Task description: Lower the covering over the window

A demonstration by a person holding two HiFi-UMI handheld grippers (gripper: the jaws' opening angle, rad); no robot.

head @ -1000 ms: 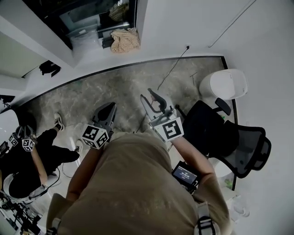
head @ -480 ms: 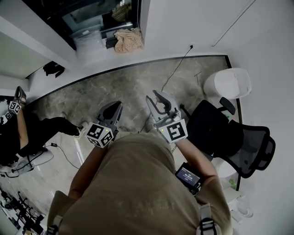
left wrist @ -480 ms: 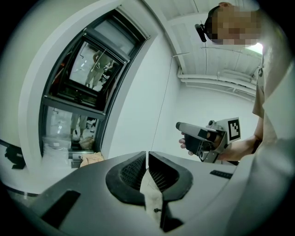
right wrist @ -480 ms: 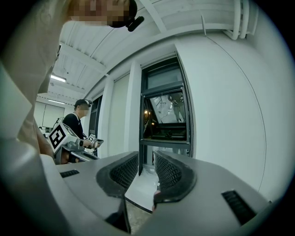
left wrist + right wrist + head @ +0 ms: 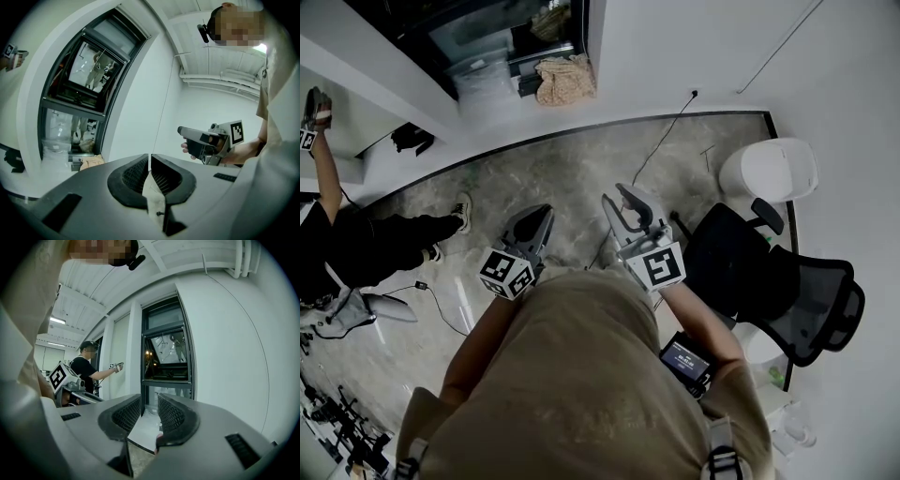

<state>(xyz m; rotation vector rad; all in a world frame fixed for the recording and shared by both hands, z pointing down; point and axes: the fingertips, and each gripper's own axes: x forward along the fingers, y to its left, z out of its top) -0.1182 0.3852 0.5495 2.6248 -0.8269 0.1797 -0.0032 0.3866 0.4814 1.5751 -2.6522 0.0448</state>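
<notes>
The white wall [image 5: 225,343] held the tall dark-framed window [image 5: 166,357] ahead of the person, its glass bare and reflecting. The left gripper [image 5: 149,159] was shut on nothing. The right gripper [image 5: 149,404] was closing its jaws, nothing between them. Each carried a black-and-white marker cube [image 5: 660,267]. A thin cord [image 5: 162,108] hung beside the window.

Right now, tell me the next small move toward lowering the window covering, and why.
Probably carry the right gripper forward toward the thin cord hanging beside the window: both grippers hang short of the wall, the left gripper is shut, the right's jaws are closing on nothing.
</notes>
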